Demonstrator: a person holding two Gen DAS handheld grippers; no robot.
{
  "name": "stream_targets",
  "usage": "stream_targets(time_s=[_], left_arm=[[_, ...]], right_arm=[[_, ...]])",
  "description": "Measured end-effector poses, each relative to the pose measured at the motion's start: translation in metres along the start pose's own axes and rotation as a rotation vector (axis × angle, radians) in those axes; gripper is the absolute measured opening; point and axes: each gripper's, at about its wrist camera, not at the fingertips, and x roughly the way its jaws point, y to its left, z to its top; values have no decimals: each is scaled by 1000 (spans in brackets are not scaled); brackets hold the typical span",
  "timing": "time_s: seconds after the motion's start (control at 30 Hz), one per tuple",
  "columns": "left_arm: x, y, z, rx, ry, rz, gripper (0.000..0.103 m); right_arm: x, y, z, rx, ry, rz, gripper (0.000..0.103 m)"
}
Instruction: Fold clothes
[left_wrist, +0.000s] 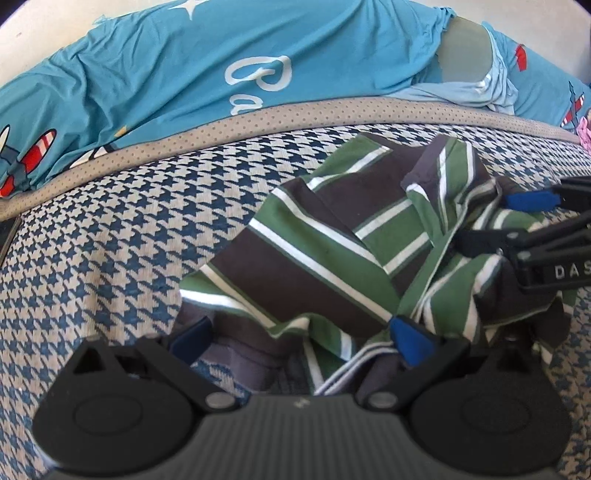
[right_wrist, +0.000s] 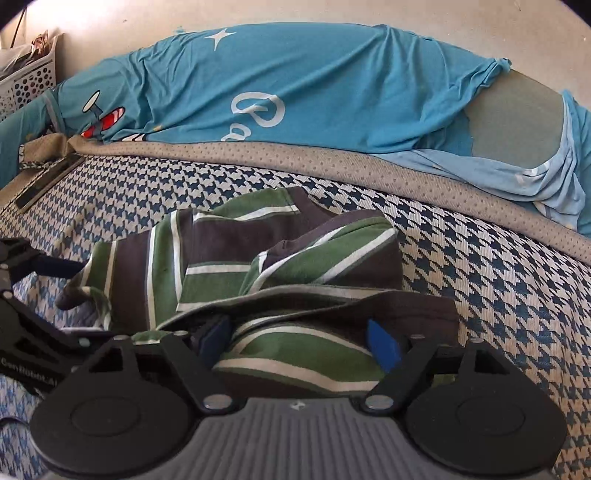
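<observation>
While a green, brown and white striped shirt (left_wrist: 325, 236) lies rumpled on the houndstooth-patterned bed (left_wrist: 110, 240), well short of the bed's far edge where a blue printed cover (left_wrist: 221, 66) is draped, both grippers sit low against it. The left gripper (left_wrist: 299, 332) has its fingers spread, cloth lying between them, unpinched. The right gripper (right_wrist: 299, 336) is likewise spread around a bunched fold, probably placed to gather the fabric's near edge.

One striped garment (left_wrist: 314, 251), two grippers, one blue cover (left_wrist: 184, 74), one white basket (right_wrist: 29, 81).
</observation>
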Motion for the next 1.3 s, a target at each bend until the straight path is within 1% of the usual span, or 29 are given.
stream_targets(time_s=[0.17,0.3,0.37,0.43,0.47,0.5,0.6,0.67,0.7,0.77,0.8,0.87,0.93,1.0,1.03,1.07,1.1,1.13,1.17,1.2,1.23,1.27,1.3], left_arm=[[-5,11,4,-66,-35,2,103],[-9,19,8,-119,-64,3,103],[-5,15,9,-101,-56,10,103],[0,8,6,-63,-25,13,103],[2,4,5,-44,-10,14,103],[4,0,3,-25,6,16,103],[6,-10,-2,23,9,26,103],[5,-15,-4,48,3,33,103],[5,-14,-4,40,6,27,103],[5,-11,-5,21,12,15,103],[5,-10,-5,12,14,9,103],[5,-7,-5,-6,20,-2,103],[5,-6,-5,-11,22,-9,103],[6,-5,-5,-16,25,-14,103],[6,-4,-4,-18,26,-16,103],[6,-3,-4,-20,26,-17,103],[6,-3,-4,-21,25,-18,103],[6,-1,-3,-29,23,-20,103],[7,0,-3,-36,21,-22,103],[4,2,-3,-44,14,-24,103],[3,3,-2,-52,4,-22,103],[1,5,-2,-60,-3,-17,103],[0,6,-1,-67,-11,-12,103]], right_arm=[[-10,8,-10,-74,45,-5,74],[-22,7,-17,-86,83,26,74],[-30,5,-19,-86,93,38,74],[-39,0,-18,-68,83,44,73],[-45,-4,-16,-46,62,47,73],[-51,-9,-13,-14,19,51,73],[-65,-17,-2,81,-113,66,73],[-62,-13,6,84,-160,55,73],[-57,-8,11,67,-175,38,73],[-43,3,19,35,-178,13,73],[-36,7,22,28,-170,15,73],[-23,15,24,19,-149,27,73],[-6,21,22,-4,-112,7,72],[10,23,19,-4,-75,-18,67],[17,23,17,-2,-56,-31,62],[23,23,16,1,-41,-37,55],[27,23,14,0,-31,-41,51],[30,22,12,-4,-26,-51,46],[30,21,11,-1,-29,-58,38],[30,19,10,7,-34,-60,35],[29,17,9,15,-40,-62,28],[26,15,10,34,-52,-52,21],[22,11,11,58,-68,-36,18]])
